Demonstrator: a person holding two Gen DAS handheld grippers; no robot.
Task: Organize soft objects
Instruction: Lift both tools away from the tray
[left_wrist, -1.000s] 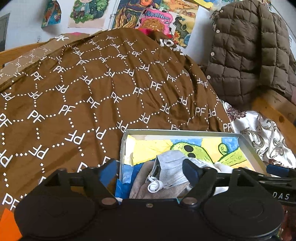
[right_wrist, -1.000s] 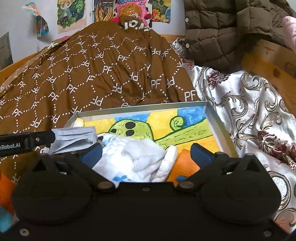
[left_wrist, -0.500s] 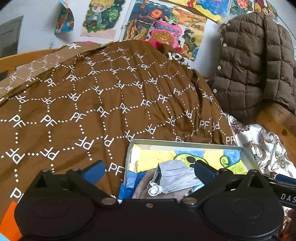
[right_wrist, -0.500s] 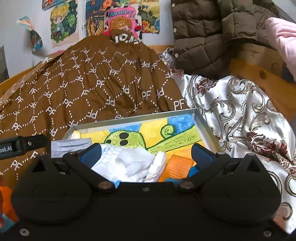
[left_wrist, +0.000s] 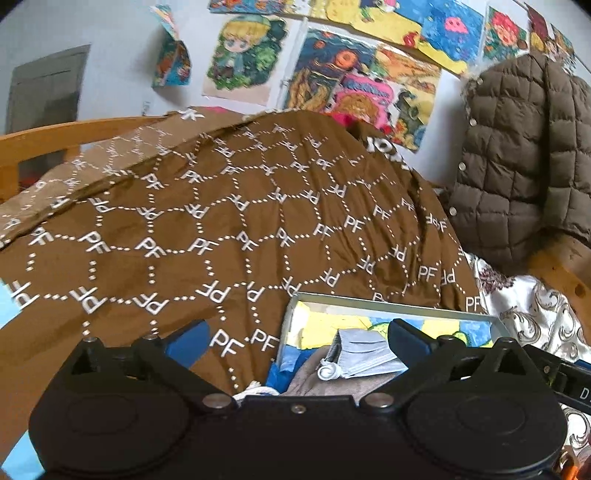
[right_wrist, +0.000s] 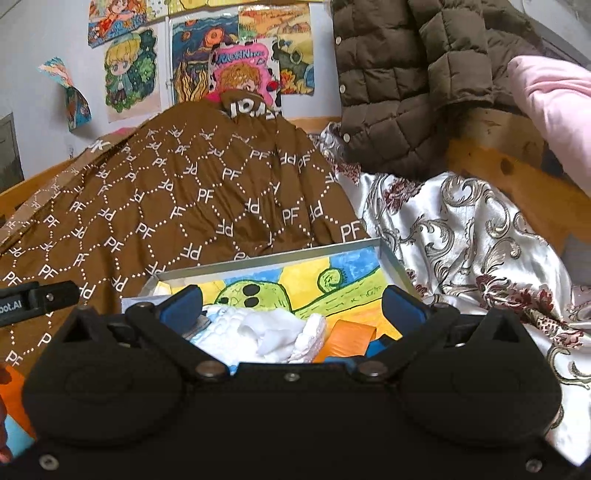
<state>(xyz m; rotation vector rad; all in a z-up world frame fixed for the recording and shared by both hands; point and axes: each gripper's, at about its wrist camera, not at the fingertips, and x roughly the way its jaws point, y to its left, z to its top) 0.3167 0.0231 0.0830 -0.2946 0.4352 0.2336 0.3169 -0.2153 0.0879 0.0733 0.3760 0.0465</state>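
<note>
In the shallow grey tray (right_wrist: 397, 264) on the bed lie the soft things: a folded grey face mask (left_wrist: 364, 356) with its white ear loop curled at its near corner, resting on a beige cloth (left_wrist: 325, 384) at the tray's left end, and a crumpled white cloth (right_wrist: 258, 334) lying over the painted tray bottom, which shows a green cactus on yellow and blue. An orange piece (right_wrist: 351, 338) lies just beside the white cloth, toward the right. A bit of white cord (left_wrist: 255, 389) shows at the near edge beside the beige cloth.

The left tongs (left_wrist: 295, 339) are spread wide and empty; one blue-padded finger stands over the brown quilt outside the tray, the other over the mask, not pressing on it. The right tongs (right_wrist: 291, 306) are likewise spread, with the white cloth seen between the two fingers but not touched by either pad.

The tray's far rim lies against a brown quilt (left_wrist: 221, 221) printed with white "PF" letters and dotted hexagons. To the right a silvery floral bedspread (right_wrist: 461, 236) covers the bed. A brown quilted jacket (right_wrist: 406, 74) hangs over the wooden bed frame (right_wrist: 517, 177), and a pink cloth (right_wrist: 554, 96) lies at the far right. Colourful drawings (left_wrist: 351, 81) are stuck to the wall behind.
</note>
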